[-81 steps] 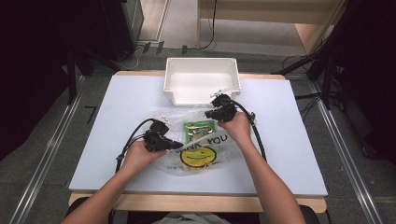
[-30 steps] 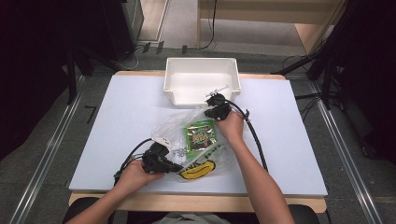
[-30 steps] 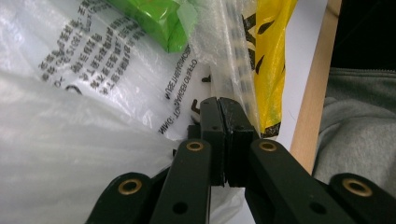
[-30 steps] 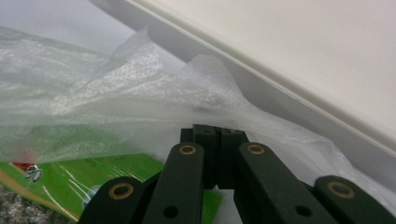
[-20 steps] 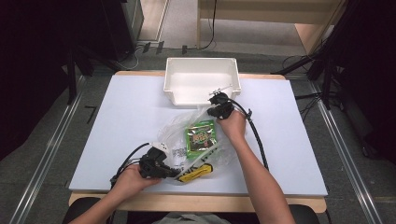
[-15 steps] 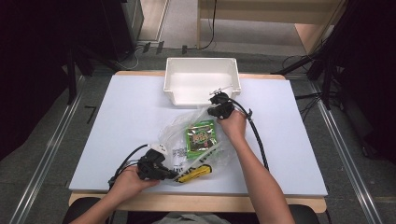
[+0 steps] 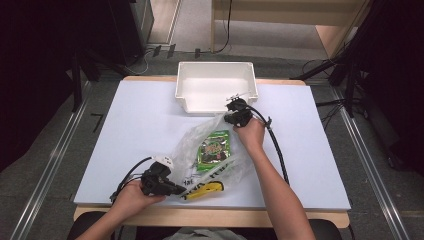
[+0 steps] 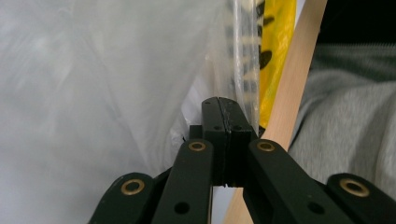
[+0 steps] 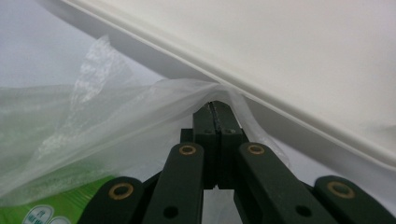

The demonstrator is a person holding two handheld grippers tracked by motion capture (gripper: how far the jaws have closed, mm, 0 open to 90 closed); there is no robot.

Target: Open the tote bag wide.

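A clear plastic bag (image 7: 200, 142) with a yellow and black print (image 7: 206, 189) lies stretched across the white table between both grippers. A green snack packet (image 7: 214, 149) sits inside it. My left gripper (image 7: 181, 191) is near the front edge, shut on the printed end of the bag (image 8: 116, 70). Its pads (image 8: 226, 103) pinch the film beside the yellow print (image 8: 278, 42). My right gripper (image 7: 231, 116) is close to the white bin's front wall, shut on the bag's other end. There the film (image 9: 93, 126) bunches over the closed tips (image 9: 215, 106), with the green packet (image 9: 56, 205) below.
A white rectangular bin (image 7: 187, 95) stands at the back middle of the table, and its rim (image 9: 303, 116) runs just beyond my right gripper. The wooden front edge (image 8: 289, 93) and the person's grey clothing (image 8: 350, 116) lie beside my left gripper. Black cables trail from both grippers.
My left gripper has drawn the printed end of the bag toward the front edge, stretching the bag lengthwise and crumpling the print. My right gripper has kept its hold near the bin.
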